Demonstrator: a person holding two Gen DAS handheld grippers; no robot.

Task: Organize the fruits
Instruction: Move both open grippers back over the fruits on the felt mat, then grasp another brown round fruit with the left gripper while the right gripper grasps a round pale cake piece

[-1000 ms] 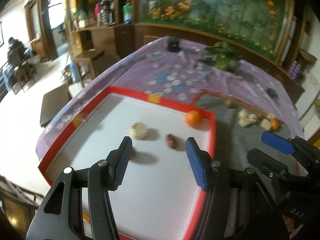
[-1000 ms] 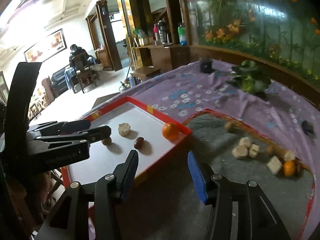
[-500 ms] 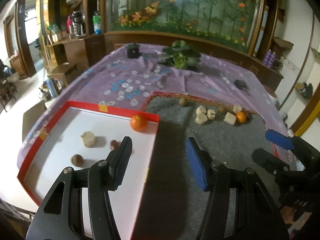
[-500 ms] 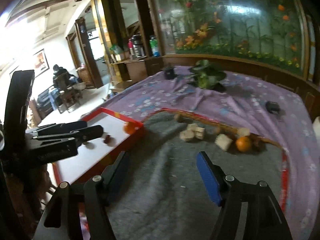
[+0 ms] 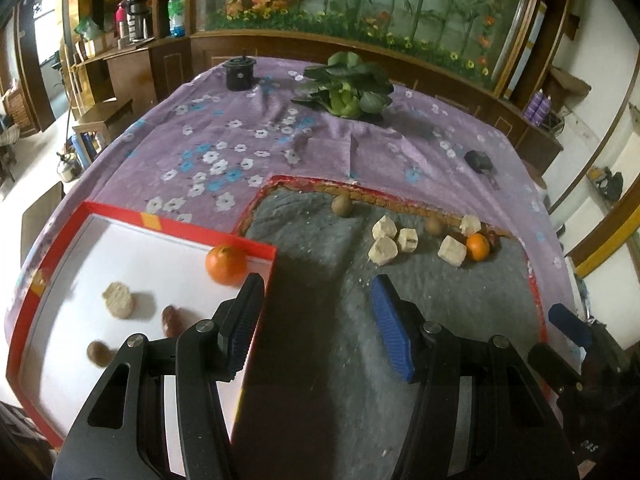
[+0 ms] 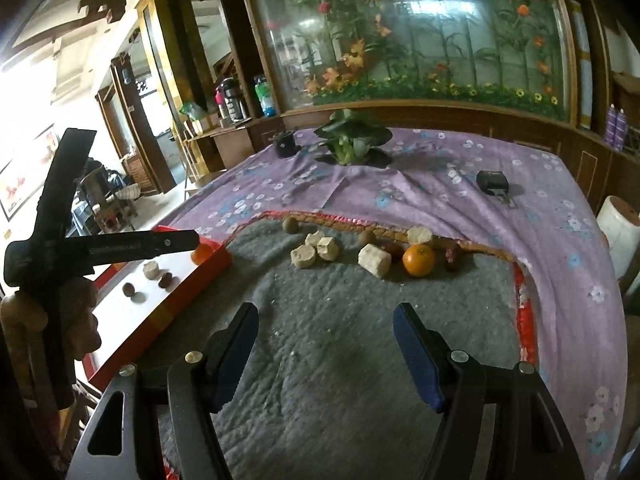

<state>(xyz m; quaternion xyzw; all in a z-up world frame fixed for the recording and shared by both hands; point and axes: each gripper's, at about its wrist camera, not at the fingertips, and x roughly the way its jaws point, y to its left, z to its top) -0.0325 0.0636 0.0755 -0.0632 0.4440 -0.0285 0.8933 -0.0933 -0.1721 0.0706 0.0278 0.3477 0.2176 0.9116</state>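
Dim indoor light overall. Strong daylight glare blown out at upper left of the right wrist view, near the doorway (image 6: 132, 92). Broad dark shadow across the grey mat (image 5: 320, 360). Slight motion blur on items in the white tray (image 5: 120, 248). Heavy fisheye bending and black corners throughout.

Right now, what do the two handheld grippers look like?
Both look alike: the left gripper and the right gripper are black plastic frames with triangular cut-outs and silver pivot bolts. Each has two fingers faced with ribbed blue pads. No cables or sleeves show; small white lettering on the right gripper's side is unreadable.
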